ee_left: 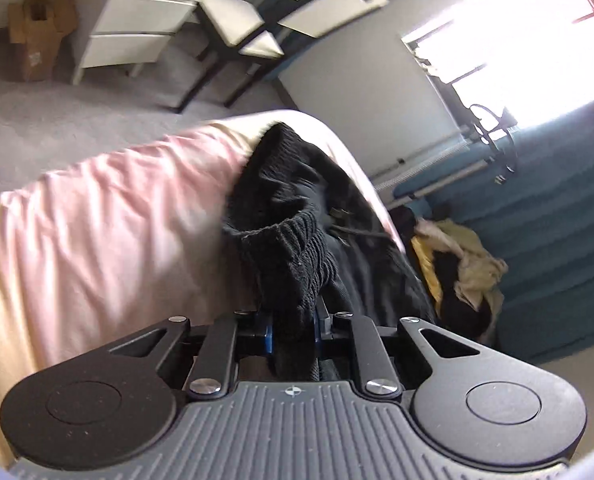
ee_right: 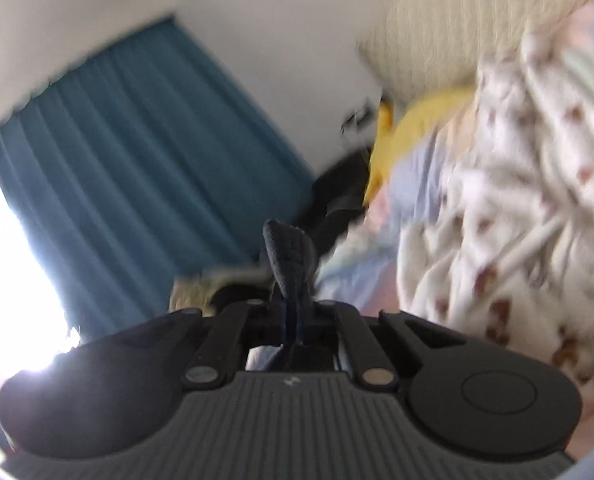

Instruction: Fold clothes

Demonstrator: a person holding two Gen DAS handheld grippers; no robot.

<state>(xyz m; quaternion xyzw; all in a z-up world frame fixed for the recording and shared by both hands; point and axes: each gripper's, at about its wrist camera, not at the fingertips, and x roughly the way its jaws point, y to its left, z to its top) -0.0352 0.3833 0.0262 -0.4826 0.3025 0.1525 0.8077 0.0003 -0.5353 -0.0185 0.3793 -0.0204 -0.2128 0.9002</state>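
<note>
A pink, wrinkled bed sheet (ee_left: 97,224) fills the left wrist view, and across it lies the black knitted garment (ee_left: 293,200), bunched, with a ribbed cuff rolled over and a drawstring showing. The left gripper (ee_left: 293,332) is clamped on a fold of that knit beside the cuff. The right gripper (ee_right: 293,320) pinches a dark ribbed strip of fabric (ee_right: 289,256) that stands up between its closed fingers.

Matt black ribbed-knit garment (ee_left: 293,240) on smooth, creased pink cloth sheet (ee_left: 117,216); seemingly soft fleece blanket (ee_right: 509,208).
</note>
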